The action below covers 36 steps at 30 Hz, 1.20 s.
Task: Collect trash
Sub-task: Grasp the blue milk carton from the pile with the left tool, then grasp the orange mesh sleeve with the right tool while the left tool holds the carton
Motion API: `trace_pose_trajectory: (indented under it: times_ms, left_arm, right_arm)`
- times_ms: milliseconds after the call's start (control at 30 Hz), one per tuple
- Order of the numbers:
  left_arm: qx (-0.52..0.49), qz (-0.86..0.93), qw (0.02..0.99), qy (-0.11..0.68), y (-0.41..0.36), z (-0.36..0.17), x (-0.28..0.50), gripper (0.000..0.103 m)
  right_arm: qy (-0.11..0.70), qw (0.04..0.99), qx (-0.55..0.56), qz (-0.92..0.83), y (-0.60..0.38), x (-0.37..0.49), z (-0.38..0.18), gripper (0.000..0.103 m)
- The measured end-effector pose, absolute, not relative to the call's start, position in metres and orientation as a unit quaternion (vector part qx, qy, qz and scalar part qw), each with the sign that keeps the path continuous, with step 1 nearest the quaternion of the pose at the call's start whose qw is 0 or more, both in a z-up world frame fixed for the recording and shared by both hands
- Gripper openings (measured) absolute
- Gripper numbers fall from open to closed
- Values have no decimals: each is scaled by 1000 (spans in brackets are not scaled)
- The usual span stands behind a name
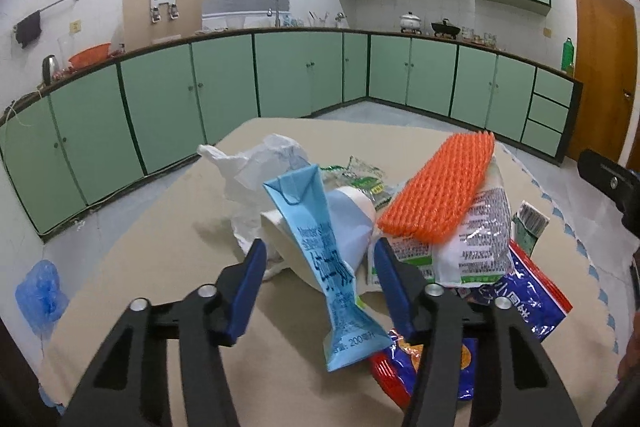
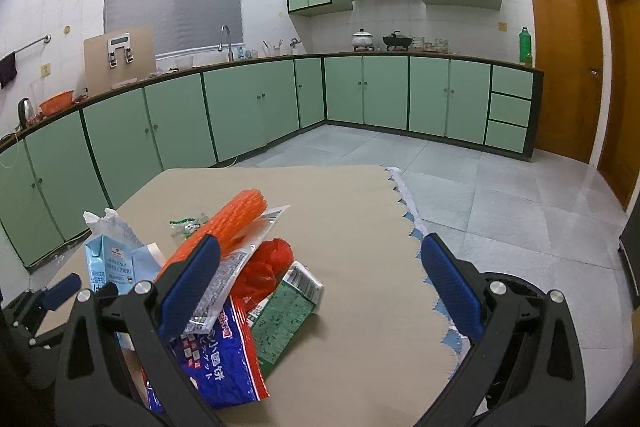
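A heap of trash lies on the tan table (image 1: pixel 160 247). In the left wrist view my left gripper (image 1: pixel 320 253) is open, its blue fingers on either side of a flattened light blue carton (image 1: pixel 320 247); no finger touches it. Behind the carton are a white paper cup (image 1: pixel 340 223), a white plastic bag (image 1: pixel 260 163), an orange foam net (image 1: pixel 438 185) and a clear printed wrapper (image 1: pixel 476 235). In the right wrist view my right gripper (image 2: pixel 320 263) is open and empty above the heap's right side: orange net (image 2: pixel 228 227), red bag (image 2: pixel 264 267), green carton (image 2: pixel 286 315), blue snack bag (image 2: pixel 224 355).
The table's right edge (image 2: pixel 416 227) has a scalloped cloth border, with tiled floor beyond it. Green kitchen cabinets (image 2: pixel 240 107) line the far walls. A blue plastic item (image 1: pixel 38 291) hangs at the table's left side. The left gripper shows at the lower left of the right wrist view (image 2: pixel 56 291).
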<state>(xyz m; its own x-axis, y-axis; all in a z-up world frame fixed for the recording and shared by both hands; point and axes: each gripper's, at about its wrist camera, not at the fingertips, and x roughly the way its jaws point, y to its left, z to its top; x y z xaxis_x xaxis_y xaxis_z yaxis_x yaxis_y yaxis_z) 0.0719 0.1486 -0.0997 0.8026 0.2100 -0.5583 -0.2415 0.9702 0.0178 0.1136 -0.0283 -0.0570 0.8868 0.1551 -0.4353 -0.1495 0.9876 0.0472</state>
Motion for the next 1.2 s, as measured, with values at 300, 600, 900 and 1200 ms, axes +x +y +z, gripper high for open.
trace_pose_trajectory:
  times_ms: [300,600,900,1200]
  left_arm:
    - [-35,110,944,309,146,-108,74,24]
    - [-30,104,949,297,143,-98,68,15]
    - [-36,92,960,263,145,-69,60,14]
    - [-25,108,960,256,163,-64,79,14]
  right_arm:
    - [225,970,-3,87,-21,116,-58,97]
    - [224,970,-6,94,-16,119,-55,97]
    - [220,969,-4,112,-2,123,-49,93]
    - [234,964,-9,126,27,141,-51,80]
